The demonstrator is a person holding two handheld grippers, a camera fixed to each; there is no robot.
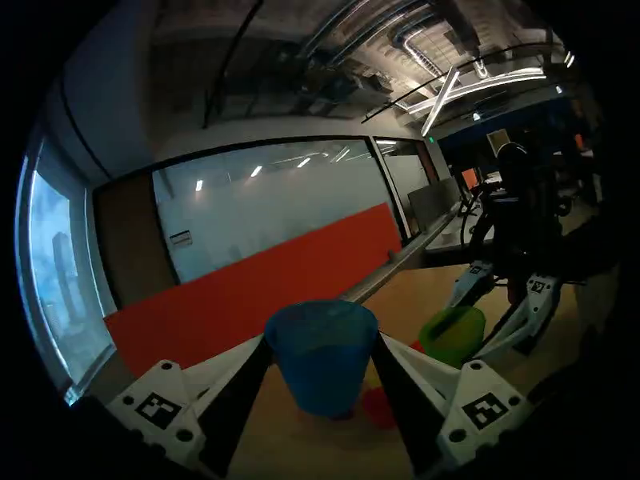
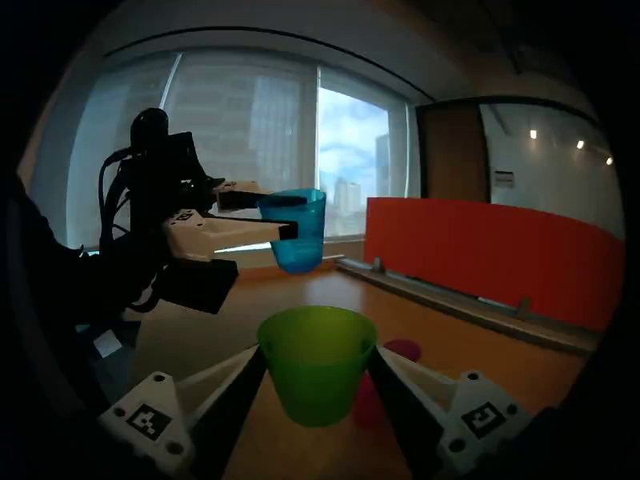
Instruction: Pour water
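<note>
Blue cup (image 1: 322, 356) sits pinched between the two fingers of the left gripper (image 1: 322, 342), low centre in the left gripper view. Both fingers press on its sides and the rim is level. It is translucent, and I cannot tell the water level.

In the right gripper view the same cup is held upright, clear of the wooden table (image 2: 480, 360), at about 12 o'clock from the green cup (image 2: 318, 364). A window (image 2: 352, 152) is behind it. A person's dark sleeve (image 2: 72, 280) backs the left gripper at 9 o'clock.

The green cup is clamped by the right gripper (image 2: 318, 352), one finger on each side, mouth up, low centre of that view. I cannot see inside it. In the left gripper view it lies at about 3 o'clock from the blue cup, a bit farther off, and the two cups are apart, not touching.

A magenta round thing (image 2: 402, 350) sits on the table at about 2 o'clock from the green cup, near it. More pink shows just behind the green cup at 4 o'clock, and I can't tell whether it is the same item. In the left gripper view a red thing (image 1: 376, 404) lies at 4 o'clock under the blue cup, partly hidden.

An orange-red panel (image 2: 496, 256) runs along the far table edge, from 3 o'clock toward centre in the right gripper view.
</note>
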